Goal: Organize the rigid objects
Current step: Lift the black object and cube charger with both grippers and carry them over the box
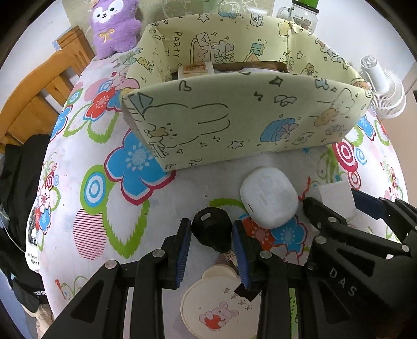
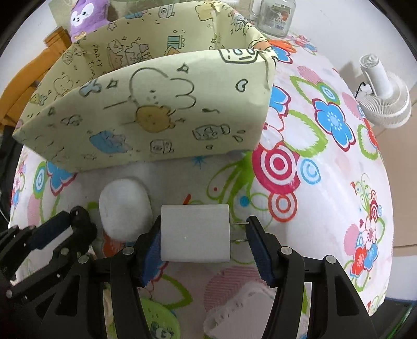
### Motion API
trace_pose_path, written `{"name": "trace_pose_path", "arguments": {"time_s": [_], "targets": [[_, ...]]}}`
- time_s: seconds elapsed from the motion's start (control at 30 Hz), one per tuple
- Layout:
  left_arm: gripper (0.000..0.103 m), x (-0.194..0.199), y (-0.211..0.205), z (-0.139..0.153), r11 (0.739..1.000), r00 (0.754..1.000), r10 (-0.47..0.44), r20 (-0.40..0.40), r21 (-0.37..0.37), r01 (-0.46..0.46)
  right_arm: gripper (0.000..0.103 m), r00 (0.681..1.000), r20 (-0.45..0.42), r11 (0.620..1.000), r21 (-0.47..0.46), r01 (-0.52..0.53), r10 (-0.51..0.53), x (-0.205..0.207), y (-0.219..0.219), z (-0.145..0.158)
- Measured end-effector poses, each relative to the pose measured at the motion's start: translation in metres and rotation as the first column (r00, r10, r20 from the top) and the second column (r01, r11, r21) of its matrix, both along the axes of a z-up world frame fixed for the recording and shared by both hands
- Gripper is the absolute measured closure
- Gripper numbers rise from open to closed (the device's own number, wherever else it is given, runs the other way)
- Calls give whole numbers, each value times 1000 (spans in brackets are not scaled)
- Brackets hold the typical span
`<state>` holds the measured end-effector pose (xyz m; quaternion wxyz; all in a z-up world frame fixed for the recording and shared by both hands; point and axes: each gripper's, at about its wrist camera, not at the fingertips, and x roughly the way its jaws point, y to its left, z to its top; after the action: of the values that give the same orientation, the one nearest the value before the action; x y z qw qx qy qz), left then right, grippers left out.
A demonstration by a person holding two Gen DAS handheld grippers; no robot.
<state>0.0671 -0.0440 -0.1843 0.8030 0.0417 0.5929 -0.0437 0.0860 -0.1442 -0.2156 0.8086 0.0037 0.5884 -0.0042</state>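
I worked over a table covered by a white cloth printed with big blue, red and pink flowers, green loops and target rings. The landmark was the pale yellow storage box, its fabric walls drawn with rabbits, stars, gifts and cameras; on an inner wall I could read "PARTY" in the left view and "PARTY time" in the right. Behind the box sat a purple plush toy and a glass mug-style jar with a label too small to read. A wooden chair stood off the box's left side, a white desk fan off its right, against a plain white wall.

My left gripper sat just in front of the box, its blue pads closed onto a black car key fob. Right beside the fob, between it and the box, lay a white oval case. Under the gripper lay a round cream coaster with a pink bunny holding a red heart.

My right gripper, with "DAS" lettered on its arm in the left view, was also in front of the box, to the right of the oval case. It gripped a white plug-in charger lengthwise, one pad on its flat end and the other against its two metal prongs. Below it I saw a white ridged block and a green lid.
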Motion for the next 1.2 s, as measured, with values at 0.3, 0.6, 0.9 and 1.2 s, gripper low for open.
{"name": "trace_pose_path", "arguments": {"time_s": [0.3,0.6,0.9,1.2], "targets": [[71,-14,3,14,1000,1000,7,17,-1,-7,39,1000,16,1000,5,10,-10,-20,-2,17],[71,-11,8,32,1000,999,10,44,-3,-10,39,999,44,1000,15,17,-17,-30,-6,43],[71,-12,9,55,1000,997,11,77,5,-11,39,996,86,1000,24,10,-12,-25,5,72],[71,-14,8,81,1000,994,-12,105,26,9,39,993,118,1000,18,5,-7,-23,6,96]]}}
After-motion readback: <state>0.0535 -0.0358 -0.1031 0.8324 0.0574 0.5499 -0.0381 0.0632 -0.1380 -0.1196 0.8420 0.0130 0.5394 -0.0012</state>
